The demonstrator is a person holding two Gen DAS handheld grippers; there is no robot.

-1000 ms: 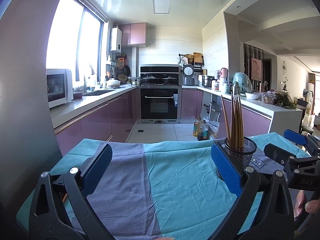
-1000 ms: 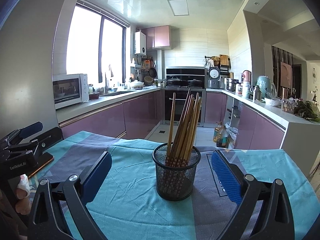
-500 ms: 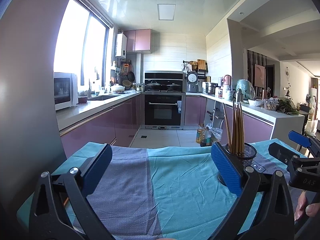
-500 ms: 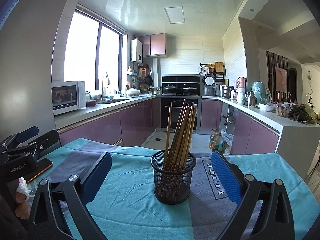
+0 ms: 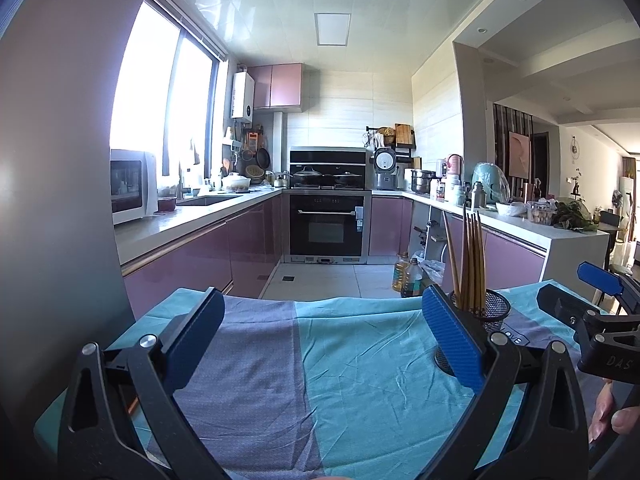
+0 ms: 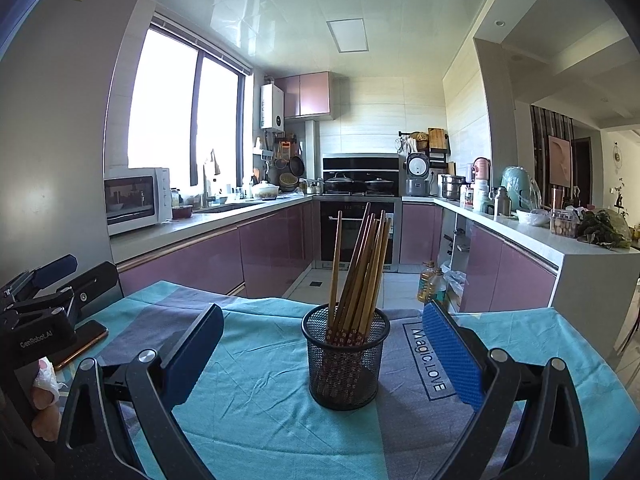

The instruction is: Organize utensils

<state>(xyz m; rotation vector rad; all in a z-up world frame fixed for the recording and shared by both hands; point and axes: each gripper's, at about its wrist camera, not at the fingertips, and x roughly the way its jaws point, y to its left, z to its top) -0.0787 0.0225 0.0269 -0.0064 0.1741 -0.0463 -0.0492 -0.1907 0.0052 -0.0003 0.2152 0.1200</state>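
Observation:
A black mesh cup (image 6: pixel 345 356) stands upright on the teal and grey tablecloth (image 6: pixel 256 380), holding several wooden chopsticks (image 6: pixel 360 264) that lean slightly right. My right gripper (image 6: pixel 320 344) is open, its blue pads on either side of the cup and a little nearer than it, touching nothing. In the left wrist view the same cup (image 5: pixel 482 312) shows partly behind the right blue pad, chopsticks (image 5: pixel 468 256) sticking up. My left gripper (image 5: pixel 320 336) is open over bare cloth, empty. The right gripper's body (image 5: pixel 592 320) appears at the right edge there.
A phone (image 6: pixel 80 344) lies on the cloth at the left, beside the left gripper's body (image 6: pixel 40 312). Past the table's far edge lie the kitchen floor, purple cabinets (image 6: pixel 208 260) and an oven (image 5: pixel 326 224). A white counter (image 6: pixel 560 248) stands to the right.
Both cameras have tilted upward and pulled back slightly, so the cup and cloth sit lower in view. Both grippers stay open and nothing on the table has moved.

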